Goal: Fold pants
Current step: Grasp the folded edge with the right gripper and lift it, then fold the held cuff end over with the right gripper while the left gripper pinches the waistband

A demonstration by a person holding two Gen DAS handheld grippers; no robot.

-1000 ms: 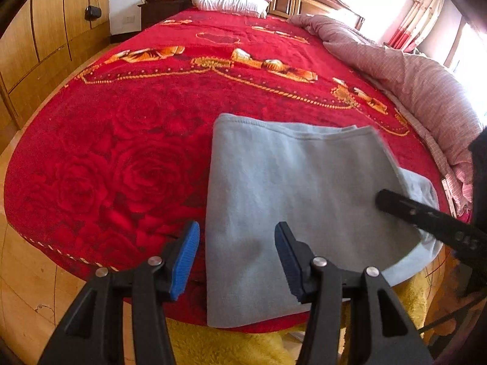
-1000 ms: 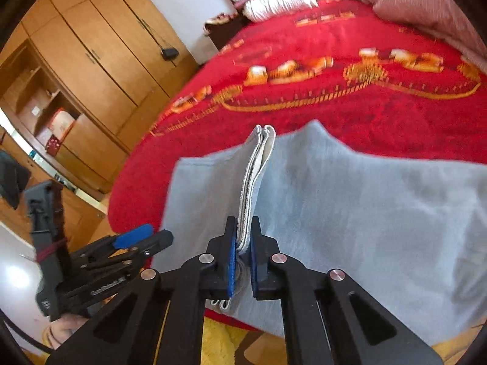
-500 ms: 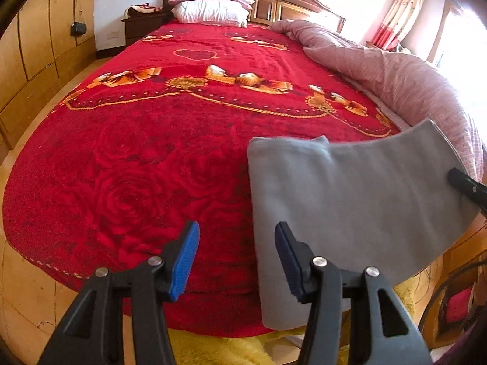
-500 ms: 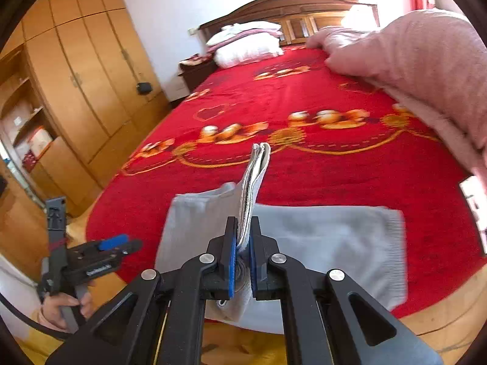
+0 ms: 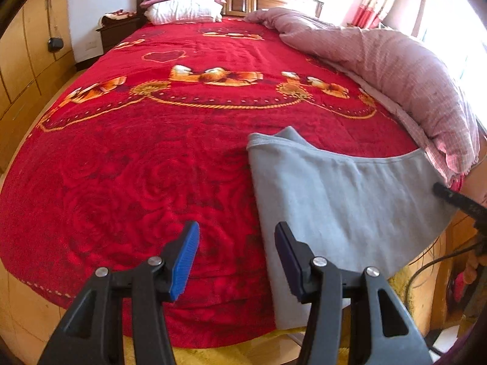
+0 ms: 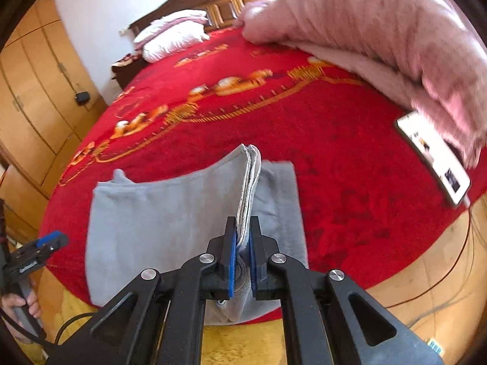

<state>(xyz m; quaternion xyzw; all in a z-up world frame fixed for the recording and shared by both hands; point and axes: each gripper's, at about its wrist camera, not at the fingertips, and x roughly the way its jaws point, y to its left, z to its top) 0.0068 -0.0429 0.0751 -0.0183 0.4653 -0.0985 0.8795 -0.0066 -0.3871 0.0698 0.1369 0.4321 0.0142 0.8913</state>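
Observation:
The grey pants (image 5: pixel 341 200) lie folded at the near edge of the red bed, and they also show in the right wrist view (image 6: pixel 170 213). My right gripper (image 6: pixel 242 237) is shut on a stacked edge of the pants and holds that edge lifted above the rest of the cloth. Its black tip (image 5: pixel 456 199) shows at the right edge of the left wrist view. My left gripper (image 5: pixel 236 258) is open and empty, just left of the pants over the bed's front edge; it also shows in the right wrist view (image 6: pixel 45 243).
A red floral blanket (image 5: pixel 152 152) covers the bed. A pink quilt (image 5: pixel 395 70) is piled along the right side. A phone (image 6: pixel 432 158) lies by the quilt. Pillows (image 5: pixel 182 6) sit at the headboard. Wooden wardrobes (image 6: pixel 36 91) stand left. A yellow rug (image 6: pixel 243 343) lies below the bed's edge.
My right gripper has carried the held edge of the pants to the right across the bed. The left gripper stayed open and swung its view to the right.

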